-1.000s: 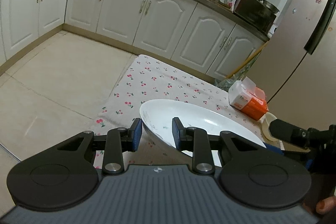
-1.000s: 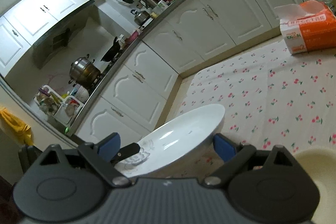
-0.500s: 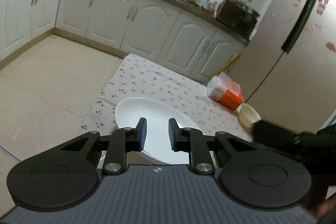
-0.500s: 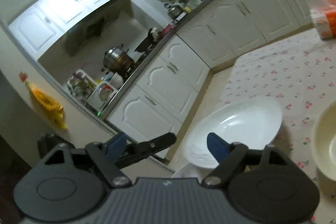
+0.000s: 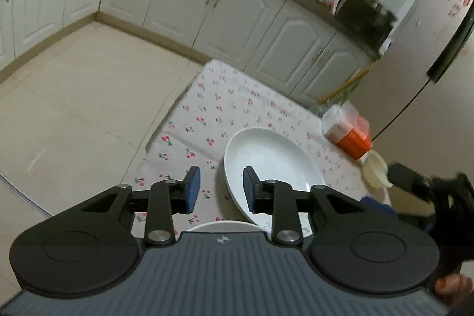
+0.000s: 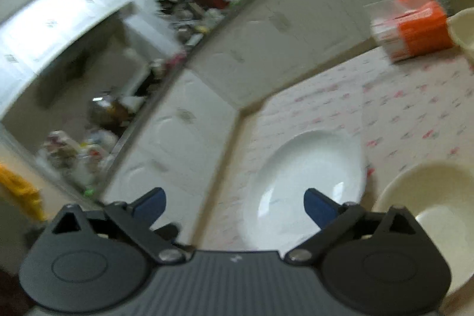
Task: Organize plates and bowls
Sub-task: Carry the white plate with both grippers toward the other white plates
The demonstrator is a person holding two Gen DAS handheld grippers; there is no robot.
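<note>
The white plate is seen lying on the cherry-print cloth. The left gripper is opening, nothing pinched. The right gripper is opening wide, nothing between its jaws.

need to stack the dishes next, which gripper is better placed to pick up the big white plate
Left. The left gripper already straddles the near rim of the white plate, its jaws opening. The right gripper is also opening, with nothing between its jaws, beside a cream bowl.
</note>
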